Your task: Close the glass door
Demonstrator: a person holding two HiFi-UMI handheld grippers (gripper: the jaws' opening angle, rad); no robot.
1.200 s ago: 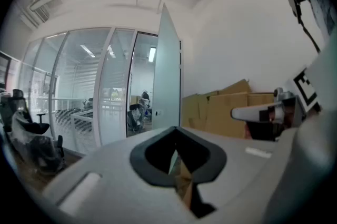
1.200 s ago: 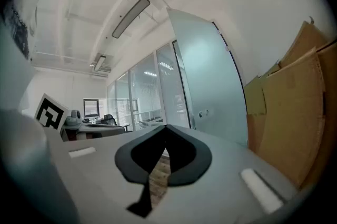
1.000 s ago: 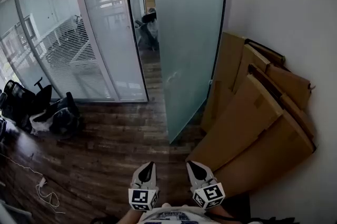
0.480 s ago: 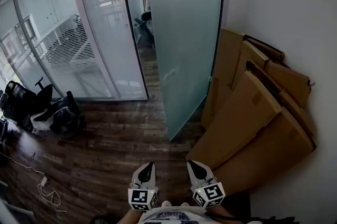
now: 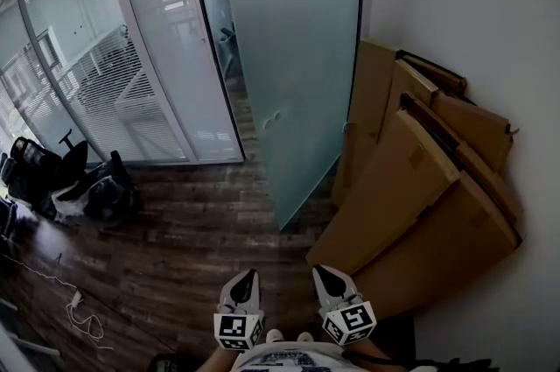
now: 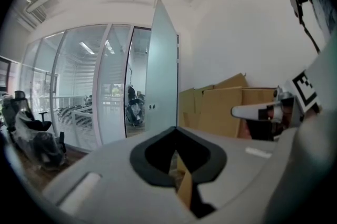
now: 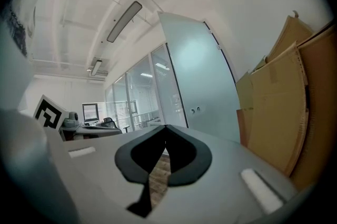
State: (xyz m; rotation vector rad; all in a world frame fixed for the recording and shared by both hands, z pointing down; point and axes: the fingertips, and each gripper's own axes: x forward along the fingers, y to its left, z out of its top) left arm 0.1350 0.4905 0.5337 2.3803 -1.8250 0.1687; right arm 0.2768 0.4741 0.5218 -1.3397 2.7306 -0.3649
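Frosted glass door (image 5: 297, 55) stands open, well ahead of and apart from the left gripper (image 5: 247, 281) and right gripper (image 5: 324, 277), each with its jaws closed together on nothing.

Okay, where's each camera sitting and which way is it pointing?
Head view: on the person's head, steeply down; left gripper, right gripper low, glass door ahead.
Left gripper view: rides the left gripper, along its closed jaws toward the door; right gripper at right.
Right gripper view: rides the right gripper, along closed jaws; left gripper's cube at left.
Shared: door and cardboard sheets.
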